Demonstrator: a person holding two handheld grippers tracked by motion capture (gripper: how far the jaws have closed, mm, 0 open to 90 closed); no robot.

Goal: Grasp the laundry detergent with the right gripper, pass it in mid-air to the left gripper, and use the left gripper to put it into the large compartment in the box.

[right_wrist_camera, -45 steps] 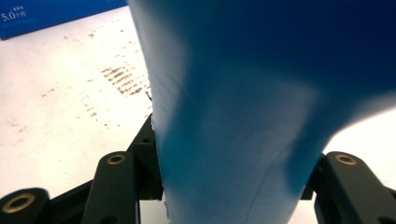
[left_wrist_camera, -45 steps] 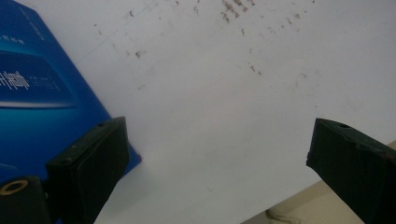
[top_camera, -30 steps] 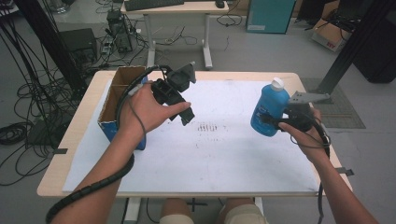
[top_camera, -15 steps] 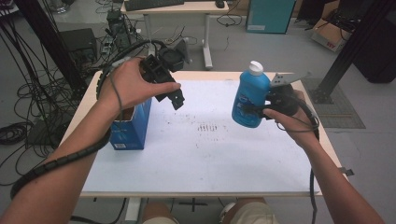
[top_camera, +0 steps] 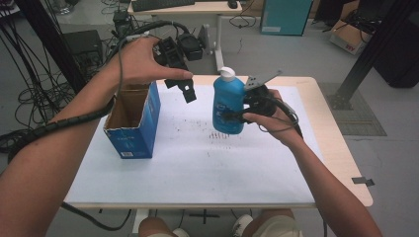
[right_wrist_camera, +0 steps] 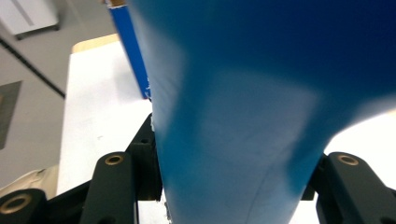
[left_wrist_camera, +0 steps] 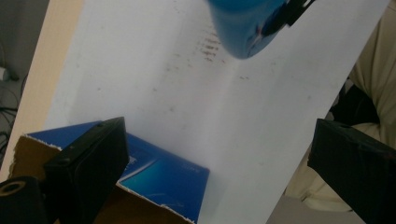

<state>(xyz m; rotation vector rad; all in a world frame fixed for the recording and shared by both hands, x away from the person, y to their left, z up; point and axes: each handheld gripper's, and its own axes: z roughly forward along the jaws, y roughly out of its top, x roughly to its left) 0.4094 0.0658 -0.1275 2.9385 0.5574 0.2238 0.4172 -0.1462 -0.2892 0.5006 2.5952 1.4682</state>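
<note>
While our right gripper [top_camera: 236, 114] clamps its jaws on the lower body of the blue bottle [top_camera: 228, 102], we hold that bottle upright, lifted clear of the white table [top_camera: 207, 163]. Our left gripper [top_camera: 185, 91] hangs with its jaws spread wide and nothing between them. The open cardboard box [top_camera: 134, 121] stands just below and beside its fingers, the bottle a little beyond them.
</note>
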